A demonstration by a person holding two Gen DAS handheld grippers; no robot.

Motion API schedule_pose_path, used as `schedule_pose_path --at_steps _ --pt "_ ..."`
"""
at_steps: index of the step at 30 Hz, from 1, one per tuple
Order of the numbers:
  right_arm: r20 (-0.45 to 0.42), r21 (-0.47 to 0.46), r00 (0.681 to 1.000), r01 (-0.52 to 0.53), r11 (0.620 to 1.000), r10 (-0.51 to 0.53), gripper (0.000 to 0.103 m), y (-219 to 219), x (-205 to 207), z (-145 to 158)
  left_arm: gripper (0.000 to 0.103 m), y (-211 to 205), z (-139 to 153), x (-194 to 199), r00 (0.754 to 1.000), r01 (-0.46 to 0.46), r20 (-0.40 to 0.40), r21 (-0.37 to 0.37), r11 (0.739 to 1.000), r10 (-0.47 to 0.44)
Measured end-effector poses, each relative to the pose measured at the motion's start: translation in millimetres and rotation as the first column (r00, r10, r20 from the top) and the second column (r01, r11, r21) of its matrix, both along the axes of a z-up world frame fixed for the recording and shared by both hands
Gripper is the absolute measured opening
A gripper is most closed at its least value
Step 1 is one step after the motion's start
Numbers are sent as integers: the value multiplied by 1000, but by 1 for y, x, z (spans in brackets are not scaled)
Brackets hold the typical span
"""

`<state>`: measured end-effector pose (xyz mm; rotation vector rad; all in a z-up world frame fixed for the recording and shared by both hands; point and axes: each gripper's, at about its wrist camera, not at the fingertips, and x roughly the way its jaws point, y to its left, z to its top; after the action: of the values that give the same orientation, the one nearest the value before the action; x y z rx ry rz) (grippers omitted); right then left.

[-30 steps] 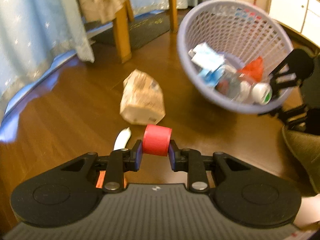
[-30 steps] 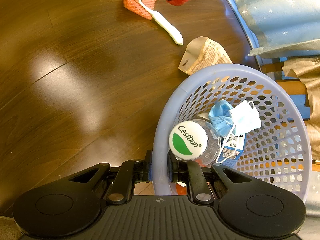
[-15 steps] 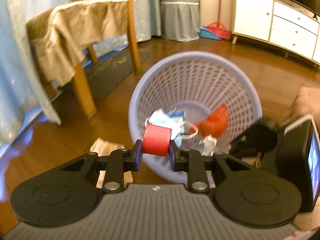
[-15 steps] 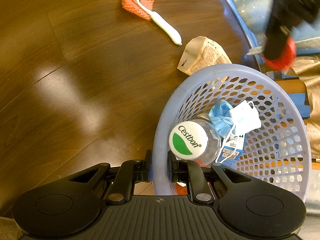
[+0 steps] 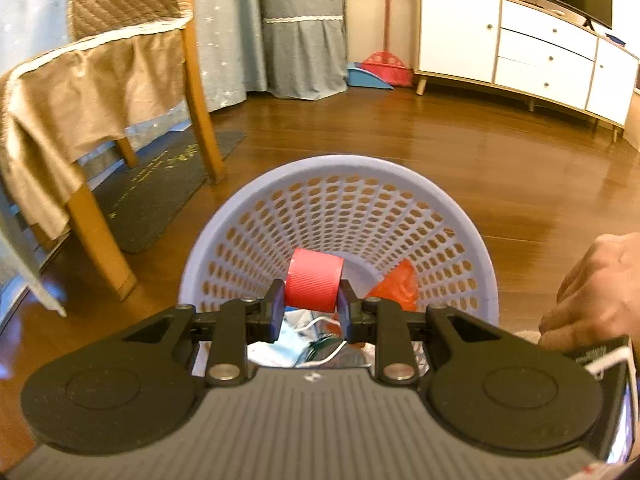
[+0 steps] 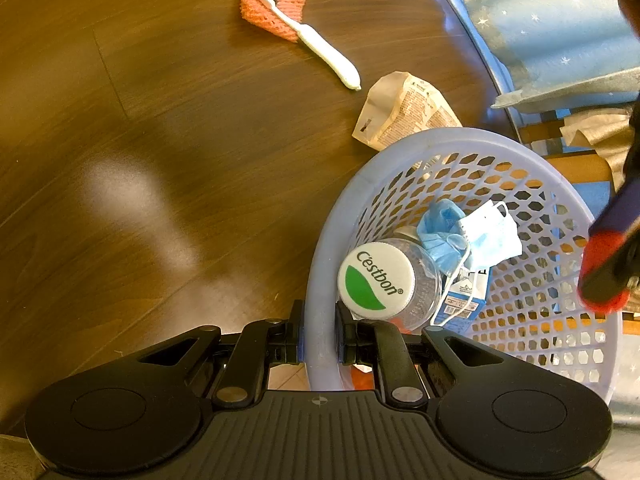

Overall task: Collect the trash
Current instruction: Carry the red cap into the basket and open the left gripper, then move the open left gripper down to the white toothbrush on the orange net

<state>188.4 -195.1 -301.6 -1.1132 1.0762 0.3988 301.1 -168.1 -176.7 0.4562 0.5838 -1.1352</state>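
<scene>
My left gripper (image 5: 311,307) is shut on a red ribbed bottle cap (image 5: 314,283) and hangs over the open mouth of the lilac perforated basket (image 5: 340,168). My right gripper (image 6: 319,336) is shut on the near rim of that basket (image 6: 320,280); at this view's right edge the left gripper (image 6: 610,264) shows blurred with the red cap (image 6: 600,248). Inside lie a clear bottle with a white and green lid (image 6: 376,276), blue face masks (image 6: 468,236), a small carton (image 6: 464,296) and an orange bag (image 5: 396,284). A crumpled paper bag (image 6: 404,112), a white toothbrush (image 6: 316,44) and orange foam netting (image 6: 272,4) lie on the floor.
A wooden chair (image 5: 196,80) draped in tan cloth stands left of the basket, over a dark mat (image 5: 160,196). A white sideboard (image 5: 520,48) lines the far wall. A person's hand (image 5: 596,284) grips the right tool. Blue starred fabric (image 6: 540,12) hangs at the right wrist view's upper right.
My left gripper carried the red cap up from the floor by the paper bag to over the basket's mouth. The right gripper and the basket stayed put.
</scene>
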Motion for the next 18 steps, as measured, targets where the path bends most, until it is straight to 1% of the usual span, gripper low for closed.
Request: schedule_pose_path --at_steps 3,5,6,11,18 --pt "2 4 1000 2 1000 -2 10 -1 -1 0 25 -9 -7 2 1000 9 -22 -9 1000 -9" --pt "2 4 1000 3 1000 -3 10 -1 -1 0 50 -16 -10 4 999 12 -36 -14 1000 -13" --pt "2 6 1000 4 1000 -4 10 -1 0 0 53 -18 -11 4 999 11 -33 -19 1000 -12" --pt "5 13 1000 15 1000 -15 10 -2 0 1 53 -15 -8 8 1000 -6 -25 -23 1000 6" --pt "4 17 1000 23 1000 -23 10 -2 1 2 54 14 -7 21 995 -99 -5 -16 995 99"
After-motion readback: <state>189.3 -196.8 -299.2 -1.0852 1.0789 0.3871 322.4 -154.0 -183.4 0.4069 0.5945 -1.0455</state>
